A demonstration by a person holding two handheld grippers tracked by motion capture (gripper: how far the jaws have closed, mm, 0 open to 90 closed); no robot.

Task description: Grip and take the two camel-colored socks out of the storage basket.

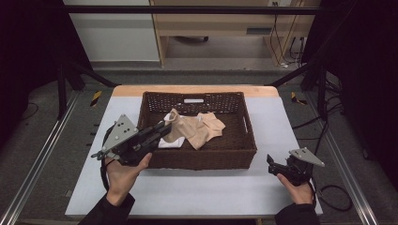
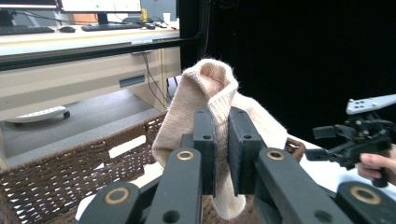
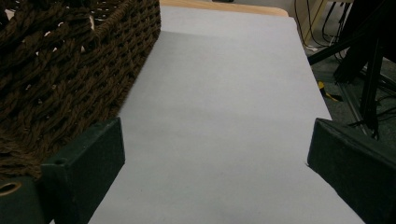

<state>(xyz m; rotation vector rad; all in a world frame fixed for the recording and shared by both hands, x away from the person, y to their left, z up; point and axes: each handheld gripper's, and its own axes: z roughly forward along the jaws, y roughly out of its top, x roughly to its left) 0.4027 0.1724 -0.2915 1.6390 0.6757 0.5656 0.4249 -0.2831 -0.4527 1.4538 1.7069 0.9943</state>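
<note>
A brown wicker basket (image 1: pixel 202 158) stands in the middle of the table and holds beige socks (image 1: pixel 209 125) and a white sock (image 1: pixel 170 143). My left gripper (image 1: pixel 165 126) reaches over the basket's left wall, shut on a beige sock (image 1: pixel 176 125). In the left gripper view the jaws (image 2: pixel 222 140) pinch that sock (image 2: pixel 210 84), which is lifted above the basket (image 2: pixel 56 177) and hangs in folds on both sides of them. My right gripper (image 1: pixel 271 165) rests on the table right of the basket, open with nothing between its jaws (image 3: pixel 215 154).
The grey table mat (image 3: pixel 224 93) stretches ahead of the right gripper, with the basket wall (image 3: pixel 70 60) close on its left. The right gripper (image 2: pixel 320 143) and its hand show far off in the left gripper view. Black frame bars and cables surround the table.
</note>
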